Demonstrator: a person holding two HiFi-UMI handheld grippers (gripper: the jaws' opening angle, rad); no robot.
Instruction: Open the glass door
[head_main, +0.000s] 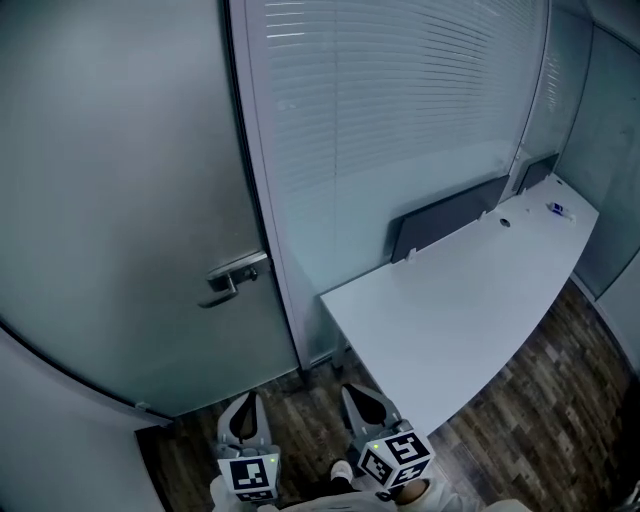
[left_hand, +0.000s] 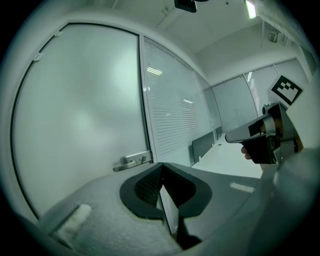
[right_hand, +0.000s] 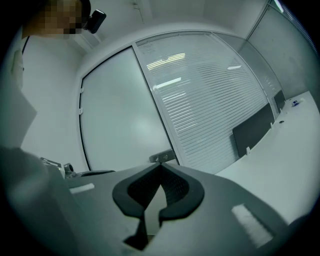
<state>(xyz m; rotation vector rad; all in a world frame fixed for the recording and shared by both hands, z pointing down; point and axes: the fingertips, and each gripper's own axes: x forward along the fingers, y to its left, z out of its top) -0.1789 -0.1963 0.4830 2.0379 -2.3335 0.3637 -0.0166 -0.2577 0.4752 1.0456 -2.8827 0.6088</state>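
Looking at a task barely begun: the glass door (head_main: 120, 200) stands shut in its frame on the left, and its lever handle (head_main: 235, 278) sits level with nothing on it. The left gripper (head_main: 248, 402) and right gripper (head_main: 357, 395) both hang low, well short of that handle, each with its jaws pressed together and nothing between them. So everything lies ahead, I'd judge: reach the lever, press it down, swing the door. The white table (head_main: 470, 300) sits off to the right. Writing? None legible, only black-and-white square markers on the gripper cubes and a tiny bluish item at the table's far end, too small to read.
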